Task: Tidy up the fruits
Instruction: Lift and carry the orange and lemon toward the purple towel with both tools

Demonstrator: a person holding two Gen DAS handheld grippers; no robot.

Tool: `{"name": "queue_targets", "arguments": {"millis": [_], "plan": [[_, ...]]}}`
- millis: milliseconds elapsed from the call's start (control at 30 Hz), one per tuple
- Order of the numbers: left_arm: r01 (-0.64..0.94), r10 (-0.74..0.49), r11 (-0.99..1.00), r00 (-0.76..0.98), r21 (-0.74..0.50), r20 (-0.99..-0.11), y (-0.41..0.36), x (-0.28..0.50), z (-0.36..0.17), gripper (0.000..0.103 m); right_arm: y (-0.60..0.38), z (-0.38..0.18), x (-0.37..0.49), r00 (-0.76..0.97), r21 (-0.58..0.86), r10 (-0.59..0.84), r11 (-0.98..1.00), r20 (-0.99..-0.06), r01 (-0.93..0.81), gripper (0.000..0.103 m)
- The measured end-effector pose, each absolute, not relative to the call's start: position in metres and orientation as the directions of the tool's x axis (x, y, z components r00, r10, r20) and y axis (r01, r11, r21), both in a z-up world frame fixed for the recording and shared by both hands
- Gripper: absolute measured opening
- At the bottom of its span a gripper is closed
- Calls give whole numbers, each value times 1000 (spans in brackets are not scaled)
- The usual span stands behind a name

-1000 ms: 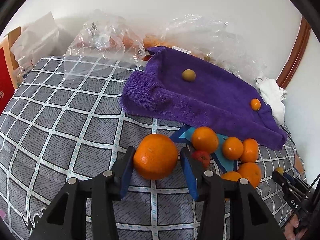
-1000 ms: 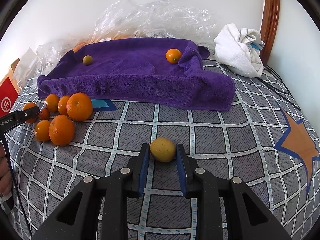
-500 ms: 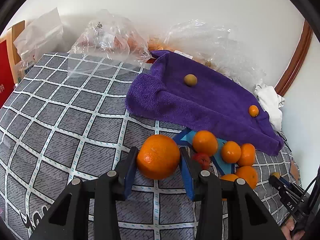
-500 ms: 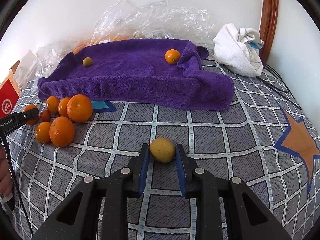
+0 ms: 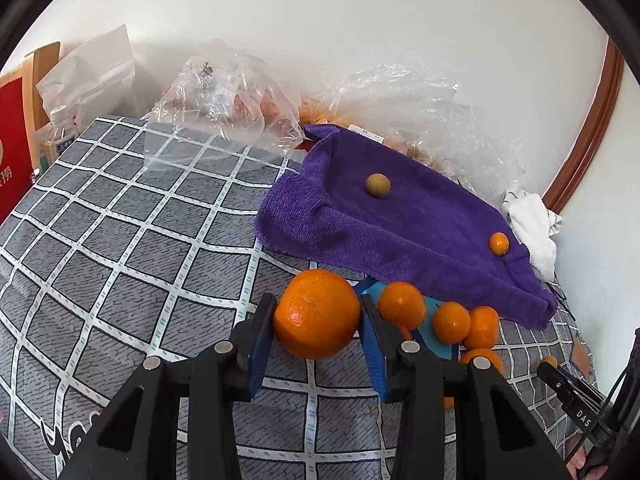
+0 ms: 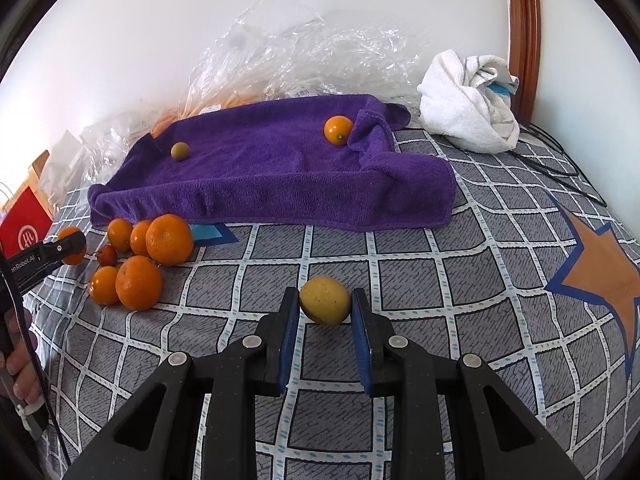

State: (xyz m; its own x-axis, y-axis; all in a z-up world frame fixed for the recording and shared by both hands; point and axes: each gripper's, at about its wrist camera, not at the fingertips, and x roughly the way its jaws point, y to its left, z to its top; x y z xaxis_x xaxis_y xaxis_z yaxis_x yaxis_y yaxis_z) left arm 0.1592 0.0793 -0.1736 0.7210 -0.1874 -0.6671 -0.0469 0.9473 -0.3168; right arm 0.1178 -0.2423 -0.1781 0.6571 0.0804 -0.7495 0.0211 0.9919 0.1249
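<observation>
On the bed point(image 6: 460, 272), my left fingers point(image 5: 318, 312) gripped an orange point(image 5: 316, 314), right fingers point(image 6: 325, 304) a yellow fruit point(image 6: 325, 300); next, carry both onto the purple towel point(image 6: 272, 176).

Grey bedcover point(image 6: 420, 280) gridded in white, with an orange, blue-edged star point(image 6: 600, 276). Deep purple towel point(image 6: 280, 176). Bright orange fruit point(image 5: 316, 314), dull yellow fruit point(image 6: 325, 300), white cloth point(image 6: 464, 100), blue pads point(image 6: 289, 344).
</observation>
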Motion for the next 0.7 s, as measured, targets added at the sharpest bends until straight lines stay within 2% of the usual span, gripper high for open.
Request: {"name": "queue_targets", "arguments": {"millis": [333,433,533,600,700], "plan": [[-33,-180,951,745,-306,-642,79,153,-169,39,-244,-167,112,693,156,104,988,-713,13,26],[-31,-178,953,746,-301,-641,78,153,-167,39,-244,-151,118,702,159,118,987,-702,-6,26],[-47,-171,953,735,-300,-657,79,153,-163,39,-241,-129,125,739,98,80,995,-669,-19,26],[-34,-200,943,736,-331,-647,82,152,-157,39,-242,-115,136,754,89,73,996,-652,-19,26],[-22,-189,949,760,-315,-622,83,154,-139,37,-246,-102,155,767,110,90,994,-636,-25,26]]}}
